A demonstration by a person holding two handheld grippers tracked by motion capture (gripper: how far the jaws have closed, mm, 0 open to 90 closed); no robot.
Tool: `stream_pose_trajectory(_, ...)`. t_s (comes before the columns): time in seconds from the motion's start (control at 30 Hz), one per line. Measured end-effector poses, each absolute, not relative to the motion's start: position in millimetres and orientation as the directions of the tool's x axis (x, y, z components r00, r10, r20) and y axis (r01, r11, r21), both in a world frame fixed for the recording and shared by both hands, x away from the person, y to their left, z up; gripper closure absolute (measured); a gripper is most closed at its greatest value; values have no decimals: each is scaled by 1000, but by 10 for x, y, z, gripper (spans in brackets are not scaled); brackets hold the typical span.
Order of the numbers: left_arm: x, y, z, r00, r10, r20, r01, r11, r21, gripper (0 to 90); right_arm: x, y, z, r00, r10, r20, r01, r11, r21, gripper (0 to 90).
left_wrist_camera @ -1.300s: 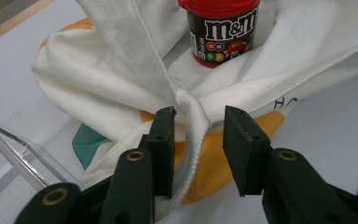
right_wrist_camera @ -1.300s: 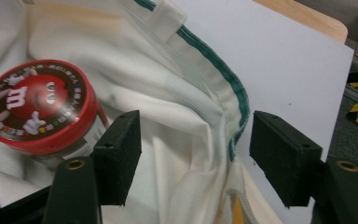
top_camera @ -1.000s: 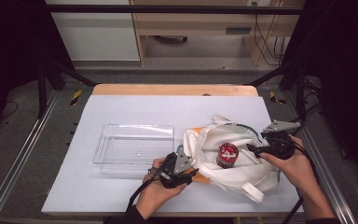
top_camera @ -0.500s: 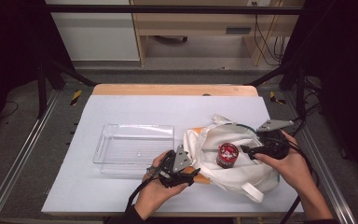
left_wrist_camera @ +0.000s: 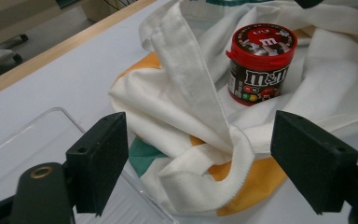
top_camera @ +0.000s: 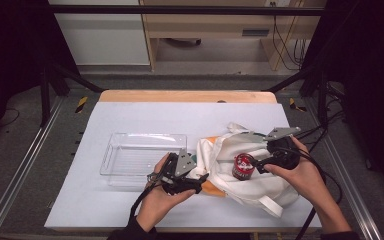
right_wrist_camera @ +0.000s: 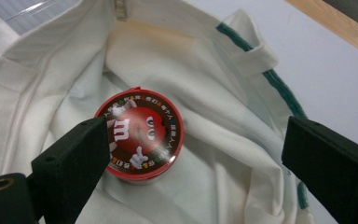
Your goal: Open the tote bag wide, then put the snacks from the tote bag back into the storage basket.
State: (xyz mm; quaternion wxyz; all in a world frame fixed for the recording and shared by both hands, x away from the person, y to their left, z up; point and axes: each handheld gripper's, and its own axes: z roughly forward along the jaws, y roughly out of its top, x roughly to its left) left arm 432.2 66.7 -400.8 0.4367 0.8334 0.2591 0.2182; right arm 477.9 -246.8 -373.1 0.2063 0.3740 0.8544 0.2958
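Since a moment earlier, both hands had lifted slightly and their jaws had just been opening. The left gripper (top_camera: 196, 181) and right gripper (top_camera: 256, 164) gaped wide, holding nothing. The red-lidded candy tub (top_camera: 242, 166) stood upright on the crumpled white bag (top_camera: 260, 187).

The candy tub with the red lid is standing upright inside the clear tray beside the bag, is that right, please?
Not quite: the candy tub stands upright on the white bag, not in the clear tray, which lies beside the bag. The high view shows this.
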Motion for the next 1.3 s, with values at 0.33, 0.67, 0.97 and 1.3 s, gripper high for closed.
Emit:
stream_pose_trajectory(0.33,4391,860,-3896,745,655,125,264,-462,847,143,4837,-2327,-3719,-674,727,-131,516,590,621,88)
stream_pose_trajectory(0.67,4458,1049,-3821,723,679,123,280,-451,847,116,4877,-2212,-3699,-724,680,-111,504,632,589,101)
stream_pose_trajectory(0.97,4490,1189,-3754,704,698,132,280,-442,852,114,4936,-2123,-3697,-757,645,-104,498,673,547,110)
stream_pose_trajectory(1.3,4496,1266,-3730,693,710,125,282,-426,860,114,4976,-2054,-3709,-780,615,-114,484,710,512,126)
